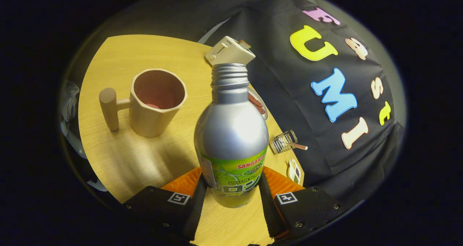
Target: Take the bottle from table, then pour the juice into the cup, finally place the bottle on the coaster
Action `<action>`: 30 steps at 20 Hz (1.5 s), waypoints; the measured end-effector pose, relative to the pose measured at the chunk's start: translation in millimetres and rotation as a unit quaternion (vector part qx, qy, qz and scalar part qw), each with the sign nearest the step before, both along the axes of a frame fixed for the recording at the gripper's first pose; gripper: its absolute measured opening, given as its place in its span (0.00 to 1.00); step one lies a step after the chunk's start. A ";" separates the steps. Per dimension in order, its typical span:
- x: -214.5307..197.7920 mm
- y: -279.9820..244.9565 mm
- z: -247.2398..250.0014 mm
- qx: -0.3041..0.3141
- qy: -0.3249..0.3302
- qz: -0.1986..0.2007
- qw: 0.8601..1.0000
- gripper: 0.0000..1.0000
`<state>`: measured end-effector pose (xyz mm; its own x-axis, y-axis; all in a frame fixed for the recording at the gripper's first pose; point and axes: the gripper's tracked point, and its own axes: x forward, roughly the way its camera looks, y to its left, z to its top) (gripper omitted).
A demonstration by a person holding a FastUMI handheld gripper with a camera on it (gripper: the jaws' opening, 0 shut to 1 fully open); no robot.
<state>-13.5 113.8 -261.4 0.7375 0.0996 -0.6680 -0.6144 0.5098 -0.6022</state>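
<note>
A silver metal bottle with a green label and an open threaded neck stands between my fingers. My gripper is shut on the bottle, both fingers pressing the label near its base. Whether the base rests on the wooden table I cannot tell. A light wooden cup with a peg handle stands beyond the fingers to the left, its mouth open and a reddish inside showing. A small round dish or coaster with dark red pieces on it peeks out behind the bottle's shoulder.
A white box-like device sits behind the bottle's neck near the table's far edge. A small wire coil holder and a small white item lie right of the bottle by the table edge. The black cloth wall hangs beyond.
</note>
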 end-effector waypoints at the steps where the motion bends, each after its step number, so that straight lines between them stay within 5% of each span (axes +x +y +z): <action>1: 0.8 0.5 -1.1 -0.012 0.000 0.004 1.000 0.72; 13: 1.2 14.0 -15.2 -0.149 0.029 0.075 0.986 0.72; 30: 6.2 -5.8 10.6 -0.273 0.044 0.102 0.956 0.72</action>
<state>-7.3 108.1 -250.8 0.6780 -0.1450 -0.7206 -0.7284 -0.0011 -0.6851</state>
